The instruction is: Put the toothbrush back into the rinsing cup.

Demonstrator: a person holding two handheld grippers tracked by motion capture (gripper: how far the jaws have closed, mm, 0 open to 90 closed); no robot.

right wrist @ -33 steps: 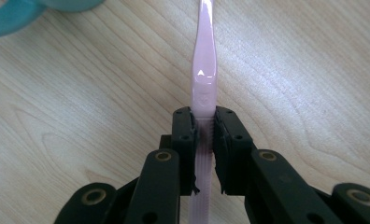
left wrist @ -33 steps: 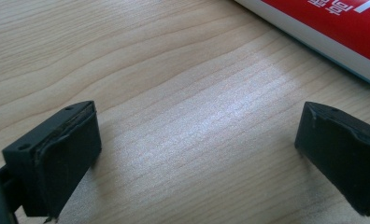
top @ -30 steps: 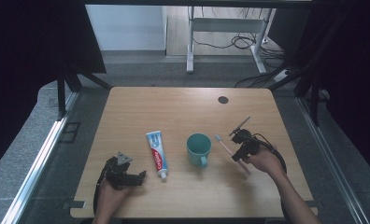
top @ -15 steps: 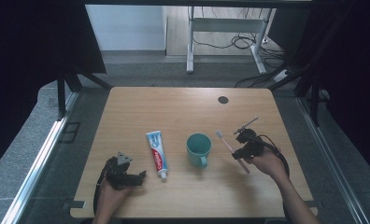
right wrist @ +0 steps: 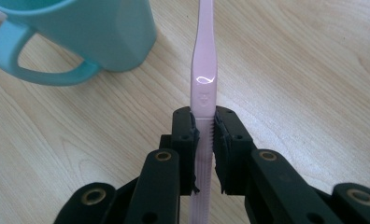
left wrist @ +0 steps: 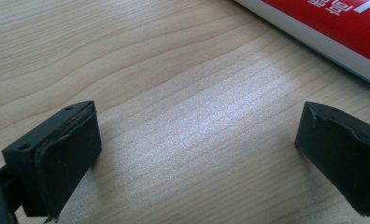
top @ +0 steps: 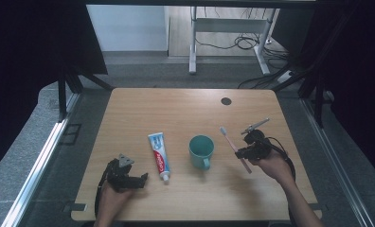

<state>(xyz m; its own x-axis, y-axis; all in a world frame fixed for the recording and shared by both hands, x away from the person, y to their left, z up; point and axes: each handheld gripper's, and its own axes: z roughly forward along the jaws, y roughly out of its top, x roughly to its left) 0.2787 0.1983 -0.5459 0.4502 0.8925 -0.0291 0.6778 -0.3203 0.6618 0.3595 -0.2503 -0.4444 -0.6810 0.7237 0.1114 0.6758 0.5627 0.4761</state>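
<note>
1. A pink toothbrush (right wrist: 204, 70) is clamped by its handle between the jaws of the right tongs (right wrist: 204, 135); the pads are seen pressed against both sides of the handle in the right gripper view.
2. In the high view, the toothbrush (top: 234, 147) is seen held at a slant just right of a teal mug (top: 201, 150), bristle end pointing away from the person, with the right tongs (top: 242, 152) gripping its lower half.
3. In the right gripper view, the mug (right wrist: 80, 32) is seen standing upright on the table (right wrist: 314, 84), its handle turned toward the camera, just beside the toothbrush but apart from it.
4. The left tongs (top: 139, 180) are held low at the near left part of the table (top: 176, 109); their jaws are seen spread wide over bare wood in the left gripper view, with nothing between them.
5. A toothpaste tube (top: 159, 150) is seen lying flat between the left tongs and the mug, cap end toward the person; its red and white side (left wrist: 332, 28) is seen just beyond the open jaws, untouched.
</note>
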